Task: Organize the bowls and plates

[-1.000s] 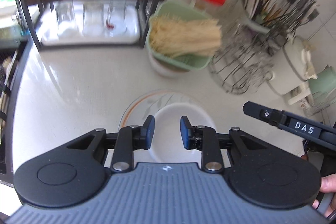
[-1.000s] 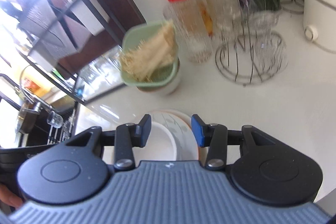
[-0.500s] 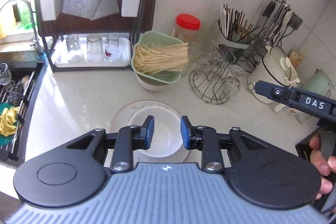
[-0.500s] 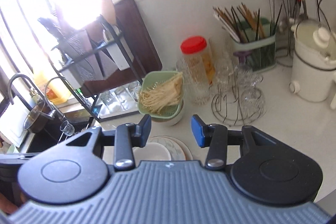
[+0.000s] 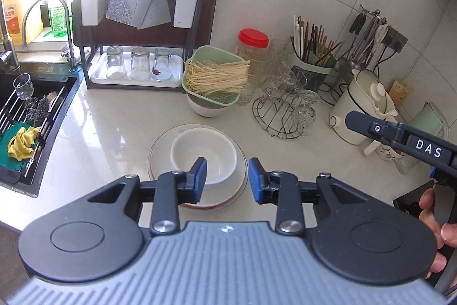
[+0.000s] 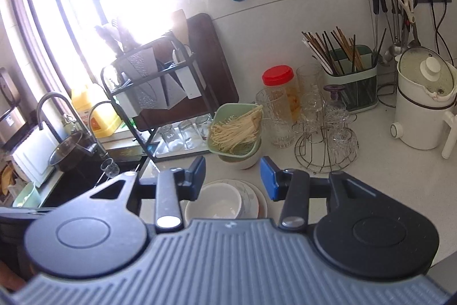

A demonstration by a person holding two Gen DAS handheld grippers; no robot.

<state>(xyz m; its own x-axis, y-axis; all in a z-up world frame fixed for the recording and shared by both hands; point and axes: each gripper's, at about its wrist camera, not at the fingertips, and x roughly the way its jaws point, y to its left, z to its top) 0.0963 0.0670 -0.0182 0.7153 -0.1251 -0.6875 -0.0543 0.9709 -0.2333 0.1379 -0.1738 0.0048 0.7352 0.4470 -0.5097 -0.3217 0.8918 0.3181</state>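
1. Both grippers have pulled back and up from the dishes since a second ago, so the counter now shows far more widely in both views, and the jaws of my left gripper (image 5: 227,179) have just been opening with nothing between them.
2. Neither tool grips anything: my right gripper (image 6: 232,176) is parted about as far as the left, also empty.
3. Just beyond my left fingertips the white bowl (image 5: 203,159) sits inside the plate (image 5: 160,150) on the bare counter (image 5: 100,119), a nested stack, so I judge the sorting largely done.
4. From the right wrist view my own tool body cuts off the near half of that stack, and how many plates lie under the bowl I cannot tell.
5. Further back a green strainer (image 5: 212,76) of pale noodles rests on another bowl (image 5: 204,109), probably to drain; most of that bowl is covered.
6. Beside it a wire stand (image 5: 285,110) carries upturned glasses, hard to count through the glare.
7. At the far left the sink (image 5: 31,116) is partly out of frame, and window light washes out the rack (image 5: 137,10).
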